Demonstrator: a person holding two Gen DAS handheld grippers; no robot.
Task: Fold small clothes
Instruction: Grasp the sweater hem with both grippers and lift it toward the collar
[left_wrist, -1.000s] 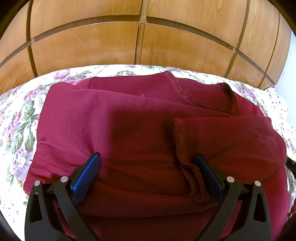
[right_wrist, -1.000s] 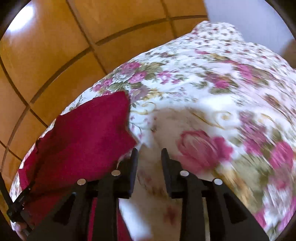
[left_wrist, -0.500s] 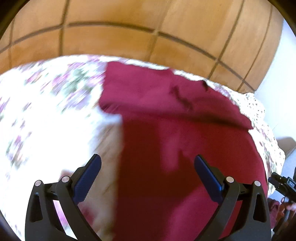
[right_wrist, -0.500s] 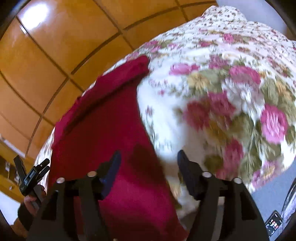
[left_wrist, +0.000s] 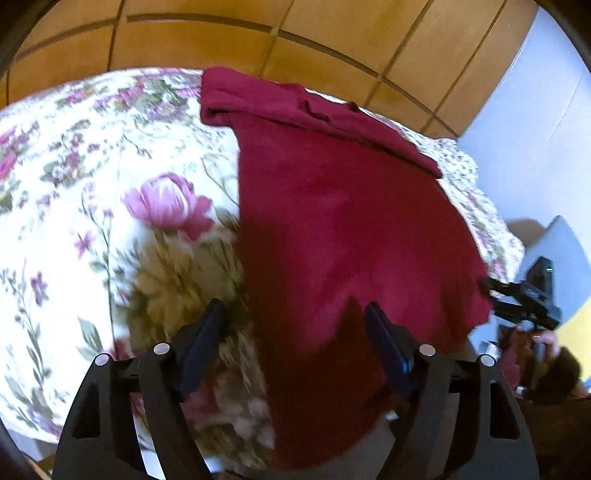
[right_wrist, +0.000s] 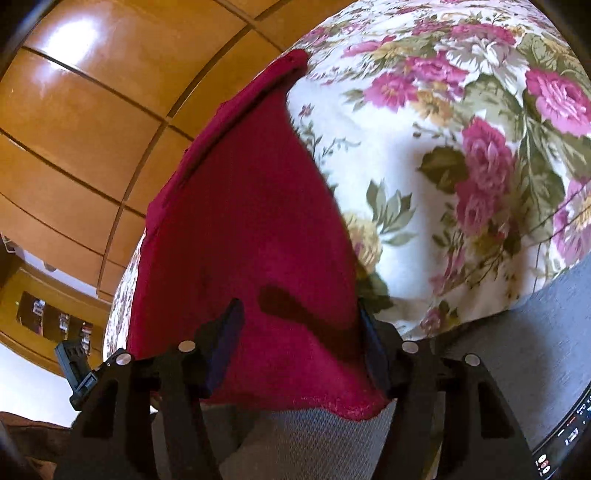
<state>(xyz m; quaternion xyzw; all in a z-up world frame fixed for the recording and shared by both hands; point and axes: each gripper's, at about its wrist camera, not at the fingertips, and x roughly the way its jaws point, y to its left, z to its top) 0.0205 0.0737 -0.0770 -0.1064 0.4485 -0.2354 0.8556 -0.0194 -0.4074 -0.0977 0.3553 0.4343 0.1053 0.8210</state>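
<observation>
The left tool (left_wrist: 295, 332) is wide open and holds nothing. The near edge of the red shirt (left_wrist: 343, 229) lies between its fingers, more toward the right finger (left_wrist: 384, 343), and hangs over the edge of the bed (left_wrist: 110, 221). The right tool (right_wrist: 299, 332) is wide open too and grips nothing. The shirt's near hem (right_wrist: 332, 406) sits between its two fingers. From there the red shirt (right_wrist: 240, 221) runs away across the flowery bed cover (right_wrist: 461, 147) to the wooden headboard (left_wrist: 258, 37), where its far end is folded over. No writing can be read; a small screen (right_wrist: 565, 439) at the corner is too blurry.
</observation>
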